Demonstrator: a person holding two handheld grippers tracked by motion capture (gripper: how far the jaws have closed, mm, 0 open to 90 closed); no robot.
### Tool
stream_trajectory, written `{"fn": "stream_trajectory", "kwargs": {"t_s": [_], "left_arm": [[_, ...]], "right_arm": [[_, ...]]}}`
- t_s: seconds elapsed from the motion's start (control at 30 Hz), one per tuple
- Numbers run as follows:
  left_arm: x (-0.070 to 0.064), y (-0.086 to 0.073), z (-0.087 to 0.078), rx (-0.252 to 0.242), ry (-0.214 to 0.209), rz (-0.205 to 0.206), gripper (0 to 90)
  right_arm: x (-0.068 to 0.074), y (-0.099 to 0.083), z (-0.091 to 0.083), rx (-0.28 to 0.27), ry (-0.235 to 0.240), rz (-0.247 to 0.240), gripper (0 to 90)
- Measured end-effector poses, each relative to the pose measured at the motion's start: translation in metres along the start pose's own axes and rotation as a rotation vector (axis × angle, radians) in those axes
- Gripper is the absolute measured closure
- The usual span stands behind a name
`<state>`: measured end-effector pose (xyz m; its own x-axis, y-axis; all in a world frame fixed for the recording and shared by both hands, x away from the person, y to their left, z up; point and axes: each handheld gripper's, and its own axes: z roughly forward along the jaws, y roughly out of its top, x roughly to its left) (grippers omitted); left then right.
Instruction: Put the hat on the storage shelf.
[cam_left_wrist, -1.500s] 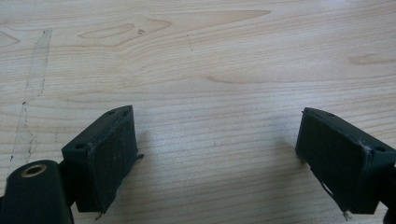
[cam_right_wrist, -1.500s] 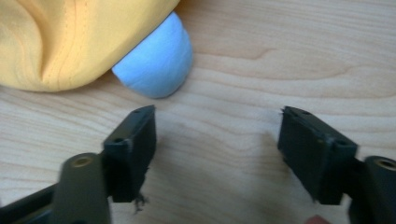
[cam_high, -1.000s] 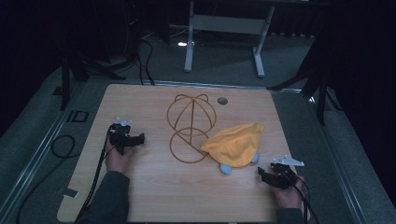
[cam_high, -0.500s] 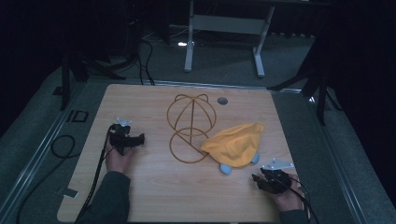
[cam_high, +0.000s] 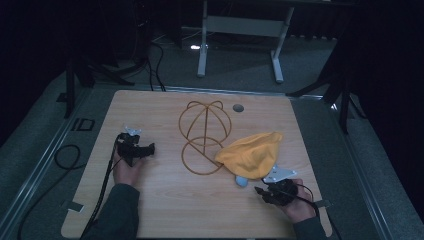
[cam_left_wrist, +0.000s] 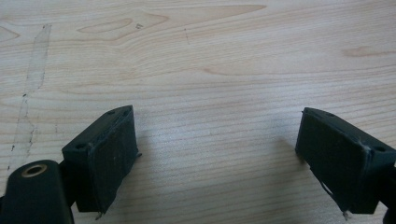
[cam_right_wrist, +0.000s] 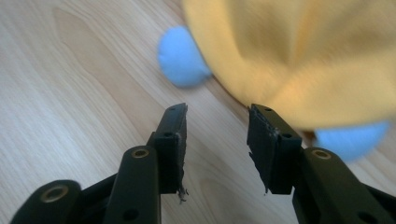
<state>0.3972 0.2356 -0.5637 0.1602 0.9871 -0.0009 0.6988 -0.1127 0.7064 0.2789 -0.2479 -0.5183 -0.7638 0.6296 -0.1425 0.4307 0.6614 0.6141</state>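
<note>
A yellow fabric cap (cam_high: 252, 152) with pale blue pom-poms (cam_high: 241, 181) lies right of centre on the wooden table (cam_high: 165, 210), partly over a golden wire frame (cam_high: 205, 132) of hoops. My right gripper (cam_high: 260, 191) is just in front of the cap, pointing left, its jaws apart with nothing between them. In the right gripper view the gripper (cam_right_wrist: 217, 116) sits close to the cap's hem (cam_right_wrist: 299, 60), with one blue pom-pom (cam_right_wrist: 182, 58) ahead of it and another (cam_right_wrist: 355, 137) at the right. My left gripper (cam_high: 145, 149) rests at the table's left, wide open (cam_left_wrist: 215, 135) over bare wood.
A small grey round grommet (cam_high: 238, 107) is set in the table behind the wire frame. A metal stand (cam_high: 240, 25) is on the floor beyond the far edge. Cables (cam_high: 65, 155) trail off the left side.
My right gripper has moved left along the near side of the cap and now sits closer to the blue pom-pom. The left gripper, cap and wire frame have stayed put.
</note>
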Motion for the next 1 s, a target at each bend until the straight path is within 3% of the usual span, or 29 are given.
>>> {"fn": "stream_trajectory", "kwargs": {"t_s": [0.33, 0.77, 0.9, 1.0], "left_arm": [[0.000, 0.000, 0.000, 0.000, 0.000, 0.001, 12.8], [0.000, 0.000, 0.000, 0.000, 0.000, 0.000, 12.8], [0.000, 0.000, 0.000, 0.000, 0.000, 0.001, 12.8], [0.000, 0.000, 0.000, 0.000, 0.000, 0.001, 12.7]], "right_arm": [[0.016, 0.021, 0.017, -0.003, 0.024, -0.095, 59.1], [0.023, 0.038, 0.040, -0.002, 0.025, -0.136, 57.9], [0.022, 0.041, 0.048, 0.037, 0.012, -0.153, 57.2], [0.019, 0.041, 0.052, 0.057, 0.014, -0.140, 58.7]]}}
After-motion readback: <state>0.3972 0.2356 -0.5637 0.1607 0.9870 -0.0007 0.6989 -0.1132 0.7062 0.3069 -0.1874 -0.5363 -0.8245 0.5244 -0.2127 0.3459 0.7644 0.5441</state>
